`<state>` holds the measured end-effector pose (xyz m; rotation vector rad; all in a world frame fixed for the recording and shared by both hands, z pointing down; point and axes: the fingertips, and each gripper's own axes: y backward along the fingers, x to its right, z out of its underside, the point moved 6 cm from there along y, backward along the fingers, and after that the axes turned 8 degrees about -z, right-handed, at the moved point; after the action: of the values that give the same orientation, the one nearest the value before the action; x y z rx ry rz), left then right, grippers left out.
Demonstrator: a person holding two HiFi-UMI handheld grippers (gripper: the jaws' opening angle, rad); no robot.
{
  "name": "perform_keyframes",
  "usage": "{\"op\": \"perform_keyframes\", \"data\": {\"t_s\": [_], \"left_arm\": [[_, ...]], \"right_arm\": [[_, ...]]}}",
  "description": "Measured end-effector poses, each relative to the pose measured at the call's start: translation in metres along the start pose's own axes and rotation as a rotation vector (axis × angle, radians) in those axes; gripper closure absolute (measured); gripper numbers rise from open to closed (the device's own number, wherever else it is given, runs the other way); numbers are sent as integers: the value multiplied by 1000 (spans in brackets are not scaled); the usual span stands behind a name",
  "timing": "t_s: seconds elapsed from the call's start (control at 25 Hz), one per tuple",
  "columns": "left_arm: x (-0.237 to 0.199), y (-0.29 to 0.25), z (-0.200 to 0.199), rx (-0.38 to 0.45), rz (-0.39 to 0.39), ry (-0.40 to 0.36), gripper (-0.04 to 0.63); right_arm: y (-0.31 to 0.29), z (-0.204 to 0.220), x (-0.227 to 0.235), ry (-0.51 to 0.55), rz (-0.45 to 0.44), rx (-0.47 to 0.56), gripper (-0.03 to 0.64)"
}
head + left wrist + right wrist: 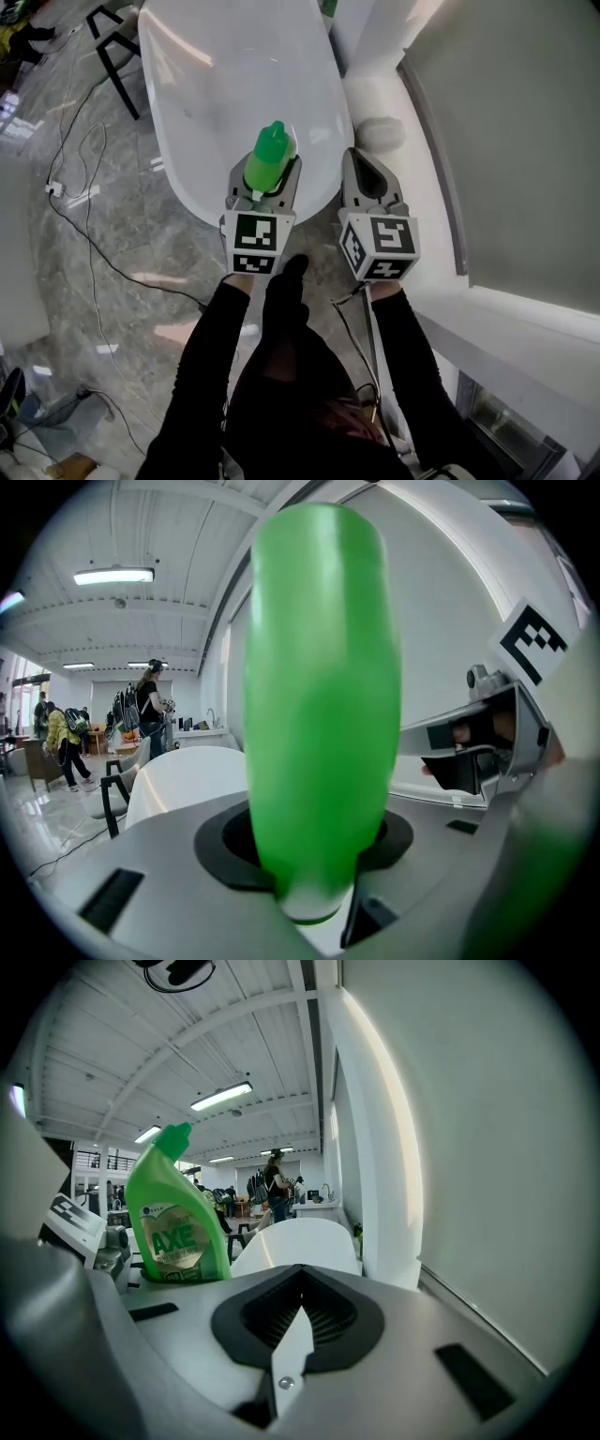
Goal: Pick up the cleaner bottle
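Scene viewed steeply from overhead and along both grippers
The green plastic bottle is shared: very close in the left gripper view, farther in the right.

I am in a big open-plan work hall, more lab or studio than home. Overhead runs a white ribbed panel ceiling with long fluorescent strip lights. The glossy grey stone-pattern floor has thin black cables trailing loose across it. A white oval table and a black-framed chair stand nearby. Farther off, people carrying backpacks stand near a white counter along the back wall.
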<state>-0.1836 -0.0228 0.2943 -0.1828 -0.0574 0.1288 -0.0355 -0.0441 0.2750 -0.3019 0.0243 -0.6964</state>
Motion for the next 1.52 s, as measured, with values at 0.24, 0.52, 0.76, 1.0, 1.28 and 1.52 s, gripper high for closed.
{"op": "perform_keyframes", "data": {"t_s": [0.24,0.52,0.76,1.0,1.28,1.52], "left_arm": [[-12,13,16,-9,-37,11,400],[-20,21,32,-23,-67,20,399],[-27,26,44,-28,-84,25,399],[-33,32,59,-43,-98,36,400],[-39,31,70,-54,-111,49,400],[-49,36,70,-54,-120,49,399]], "right_arm": [[-8,13,-16,12,-40,-22,615],[-15,29,-27,19,-81,-46,615],[-24,43,-36,7,-121,-64,615],[-33,58,-45,25,-160,-105,615],[-42,69,-56,58,-193,-132,615],[-45,73,-66,41,-207,-141,615]]}}
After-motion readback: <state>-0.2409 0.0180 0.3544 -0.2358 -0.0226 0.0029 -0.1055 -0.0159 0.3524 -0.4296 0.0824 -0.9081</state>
